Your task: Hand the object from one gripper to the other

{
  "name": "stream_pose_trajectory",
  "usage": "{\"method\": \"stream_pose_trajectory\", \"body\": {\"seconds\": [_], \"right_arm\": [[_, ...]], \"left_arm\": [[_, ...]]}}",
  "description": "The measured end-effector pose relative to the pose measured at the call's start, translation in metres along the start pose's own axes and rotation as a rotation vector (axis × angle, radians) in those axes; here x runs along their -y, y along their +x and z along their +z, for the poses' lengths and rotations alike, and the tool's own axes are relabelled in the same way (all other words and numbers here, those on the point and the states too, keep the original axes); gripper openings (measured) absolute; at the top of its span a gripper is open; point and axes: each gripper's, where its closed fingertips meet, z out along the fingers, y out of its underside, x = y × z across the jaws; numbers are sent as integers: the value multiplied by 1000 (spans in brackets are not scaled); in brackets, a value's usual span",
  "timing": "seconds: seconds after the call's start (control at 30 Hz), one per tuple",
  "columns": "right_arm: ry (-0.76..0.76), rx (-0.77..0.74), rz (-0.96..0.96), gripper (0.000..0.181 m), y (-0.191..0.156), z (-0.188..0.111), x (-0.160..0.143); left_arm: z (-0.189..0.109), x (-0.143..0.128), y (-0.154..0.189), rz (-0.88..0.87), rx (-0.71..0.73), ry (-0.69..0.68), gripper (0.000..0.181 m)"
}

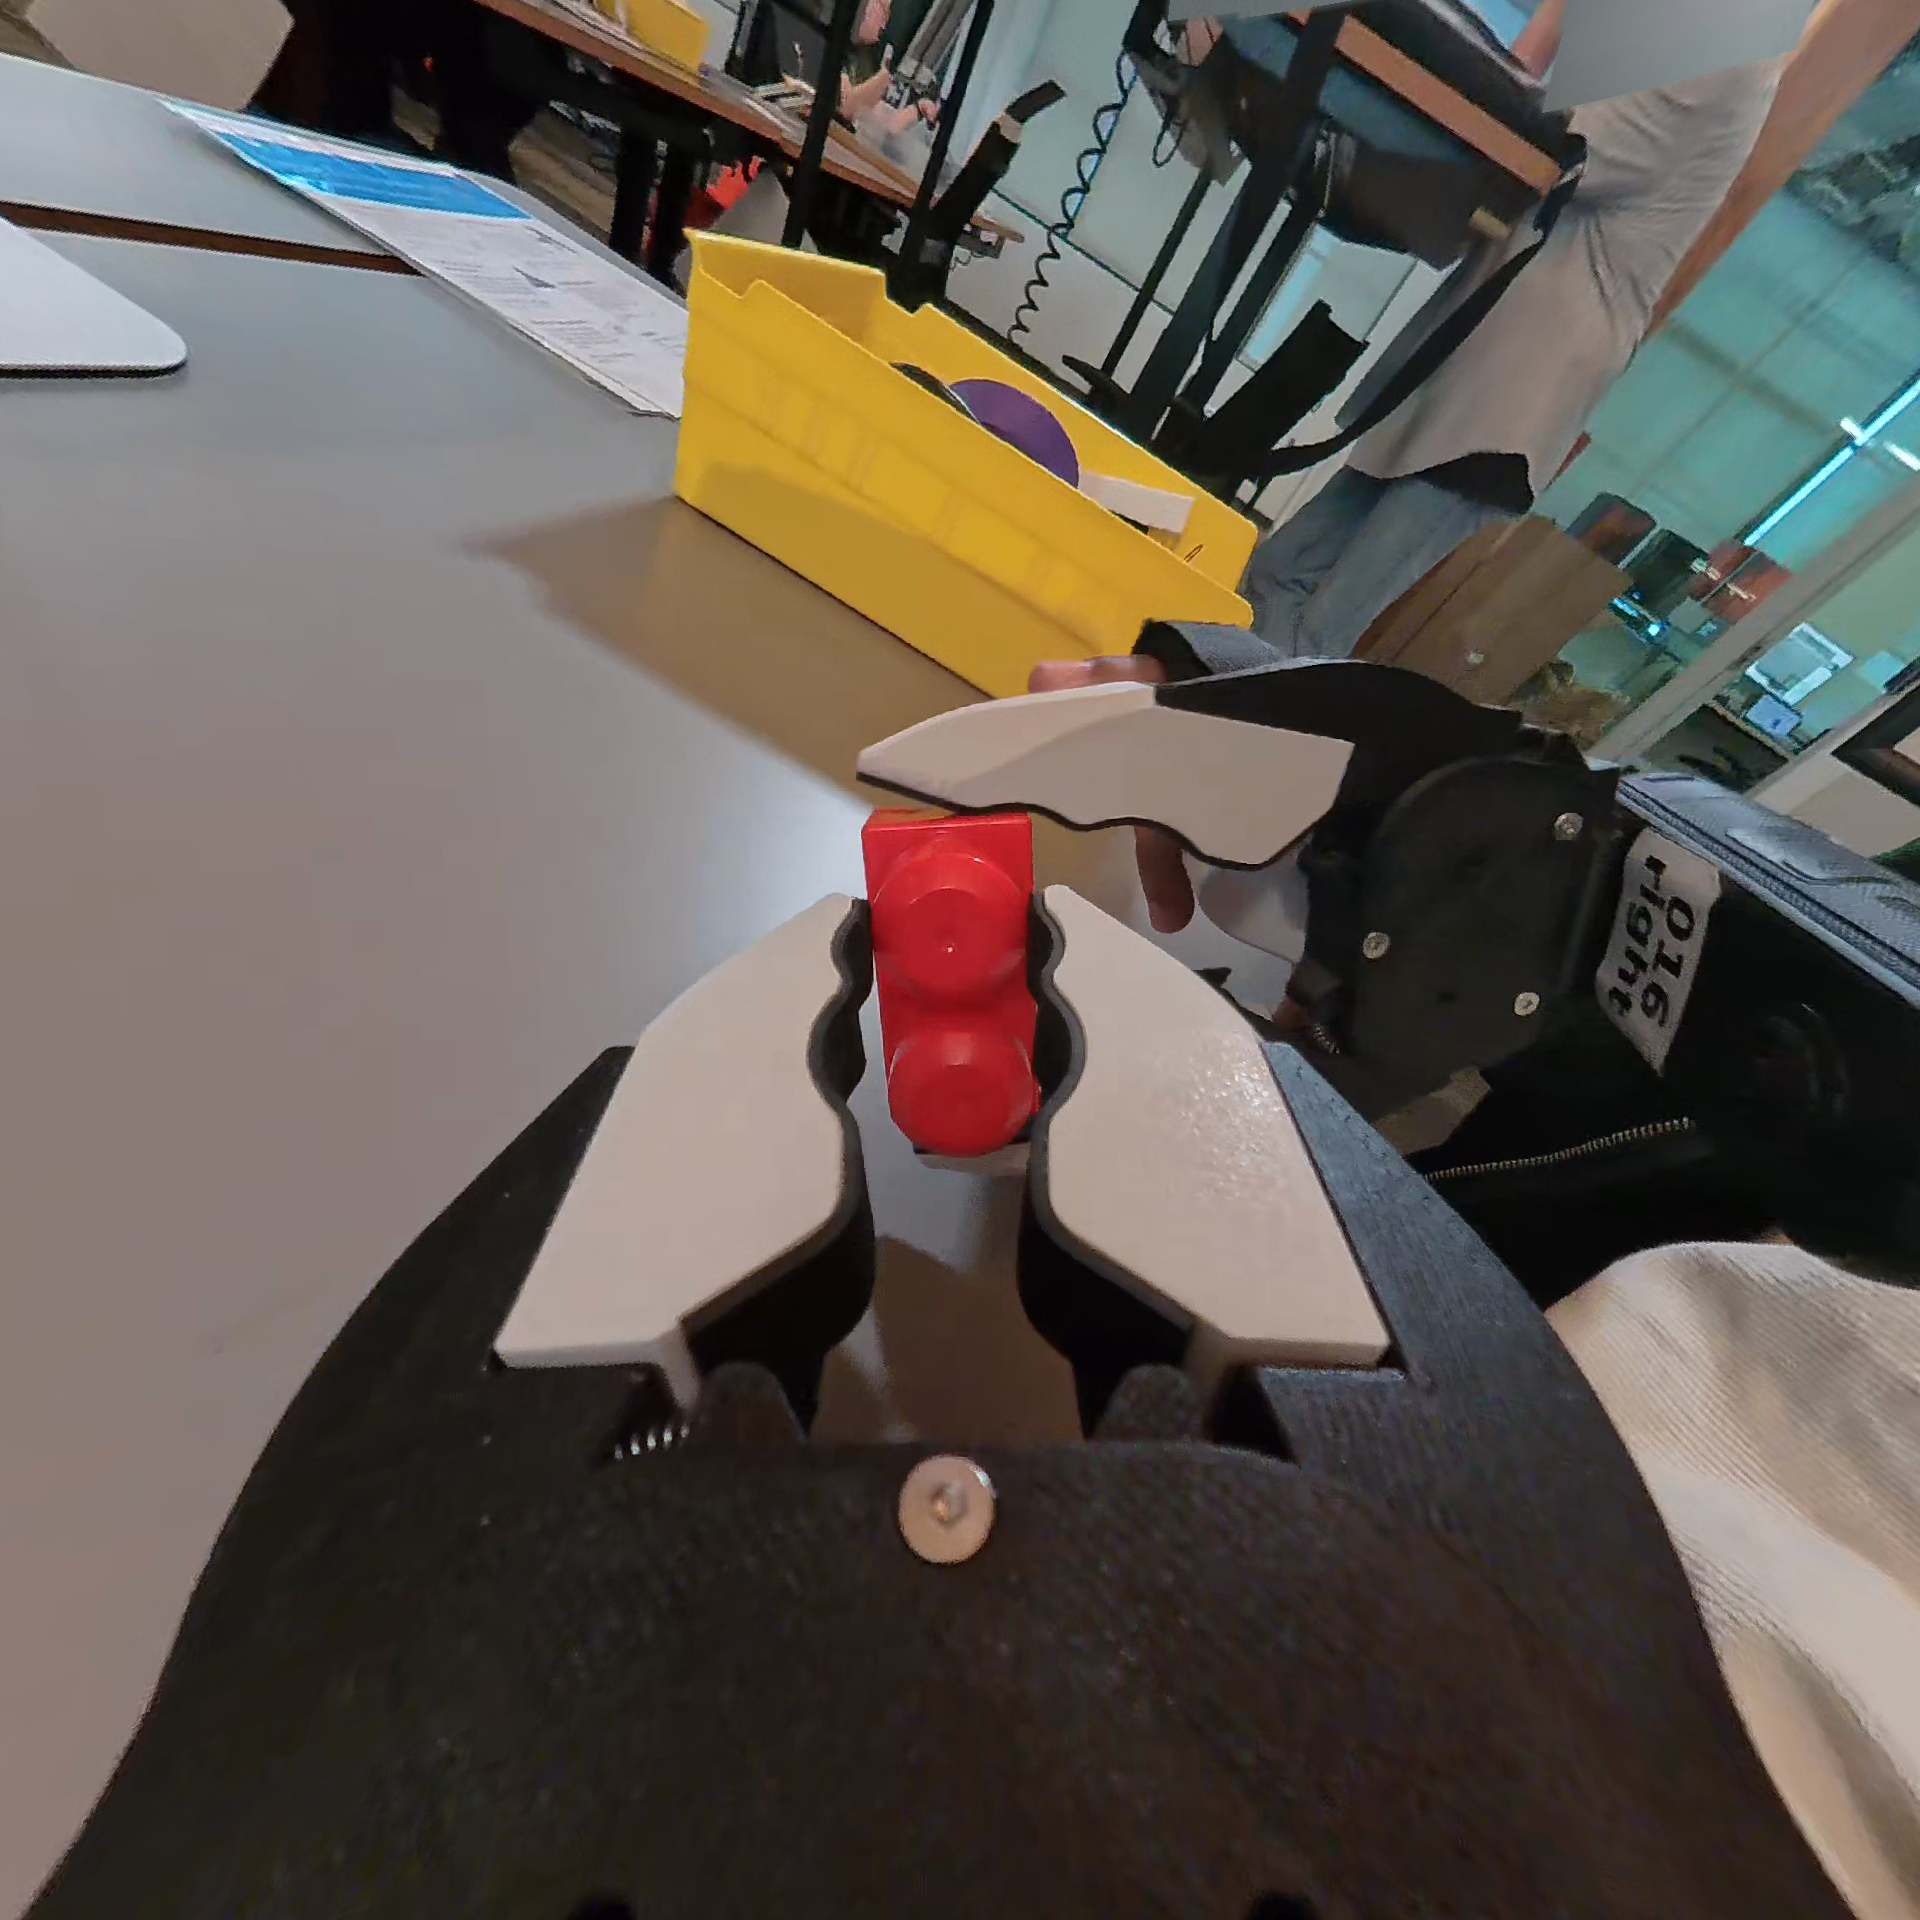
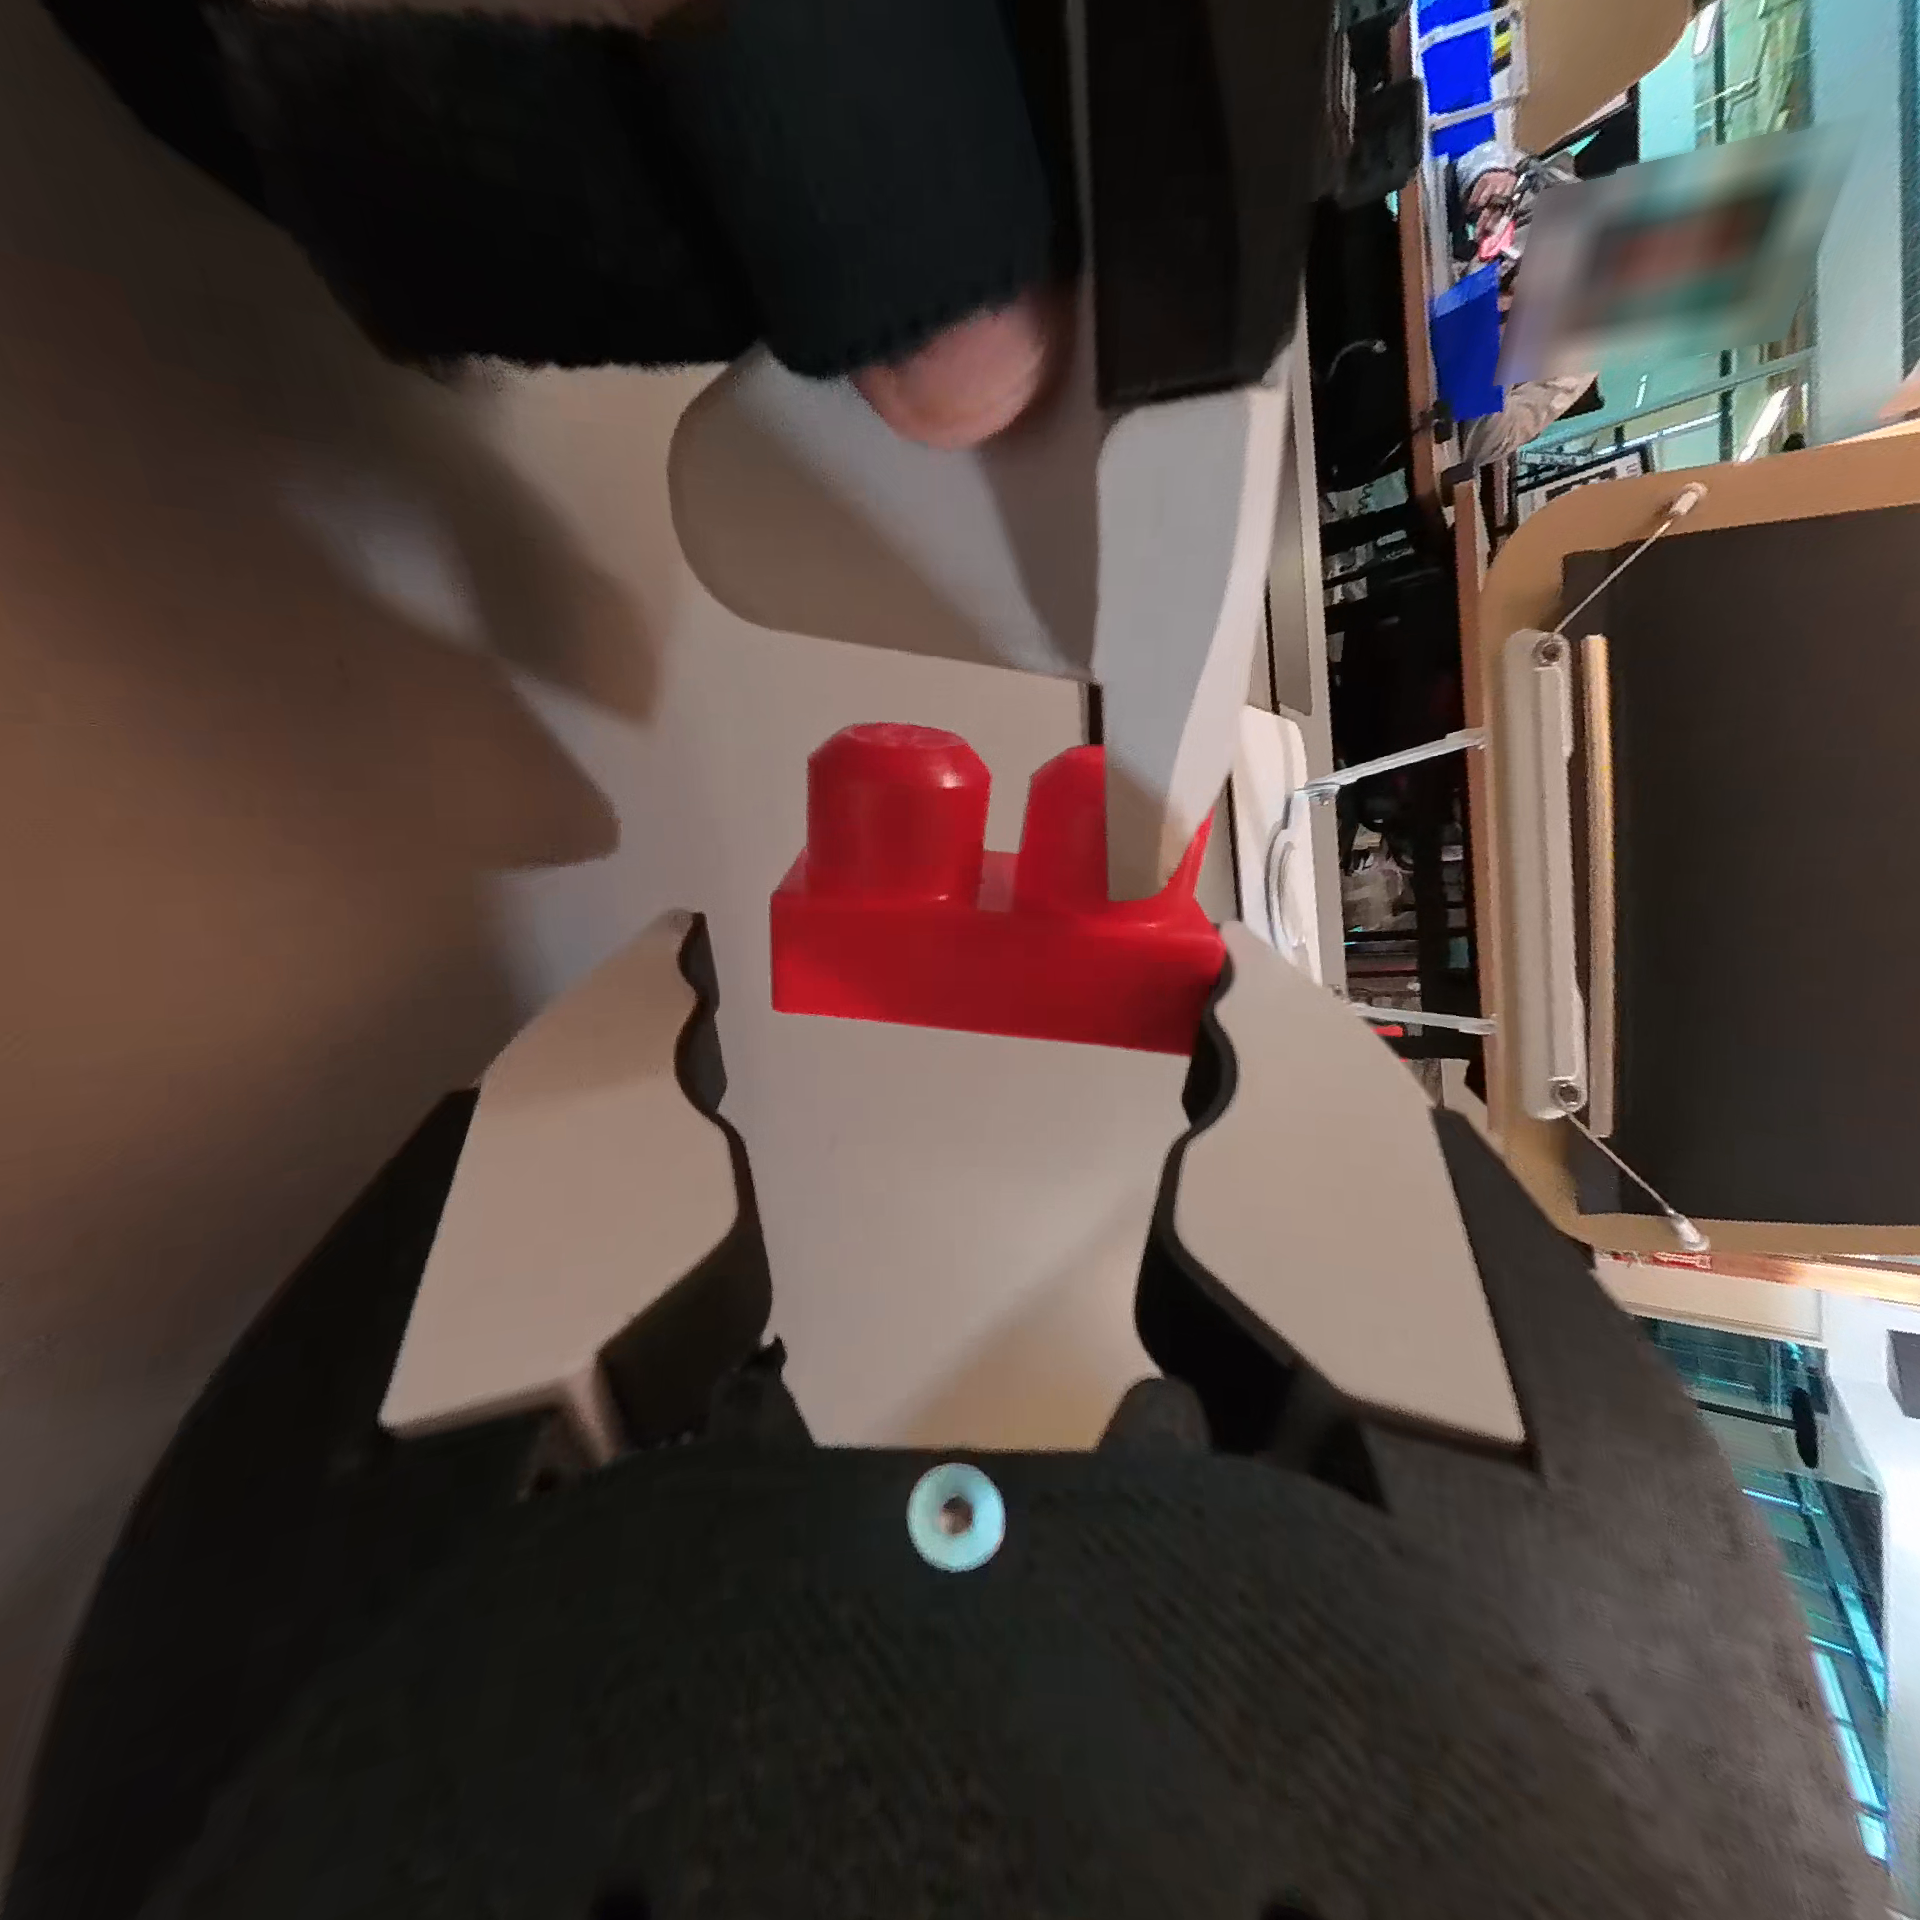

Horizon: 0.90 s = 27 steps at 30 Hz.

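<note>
Sitting between the two fingers of the left claw (image 1: 945, 904), the red brick (image 1: 951, 977) is held above the grey surface (image 1: 312, 727), its two round studs turned toward that claw's camera. The left claw is clenched on the brick's long sides.

The right claw (image 2: 956, 935) comes in from the right and straddles the brick lengthwise. In the right wrist view, its right finger touches one end of the brick, while the left finger stands just apart from the other end, so this claw is released and not yet gripping. In the left wrist view, one white finger of the right claw lies against the brick's far end.

A thumb (image 2: 956, 384) poking out of a black fingerless glove rests on the left claw's white finger, at the top of the right wrist view. A cream sleeve (image 1: 1766, 1507) shows at the near right.

Farther off on the surface stands a yellow bin (image 1: 831, 488) with a purple disc (image 1: 1013, 426) inside. Printed sheets (image 1: 520, 260) lie to the far left of it. Beyond the surface's far right edge stands a person in a light shirt (image 1: 1558, 312).
</note>
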Motion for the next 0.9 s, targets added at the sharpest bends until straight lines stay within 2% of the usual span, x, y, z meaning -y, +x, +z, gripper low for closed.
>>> {"method": "stream_pose_trajectory", "body": {"seconds": [0.1, 0.27, 0.37, 0.43, 0.6, 0.77, 0.9], "right_arm": [[-3, -2, -10, 78, 0, -1, -2], [14, -41, -38, 77, 5, -4, 0], [56, -73, -18, 77, 13, -8, 3], [107, -80, 50, 77, 20, -12, 4], [358, -35, 286, 77, 38, -27, 10], [543, 45, 486, 77, 49, -38, 12], [663, 210, 702, 77, 47, -43, 20]], "left_arm": [[1, -3, 3, 38, 7, -17, 29], [-1, 3, 8, 56, -35, 31, 29], [-6, 14, 10, -2, -91, 115, 44], [-12, 21, 10, -30, -124, 166, 47], [-25, 35, 7, -109, -191, 262, 48], [-21, 28, 12, -150, -253, 230, 42], [-18, 26, 25, -90, -306, 212, 44]]}}
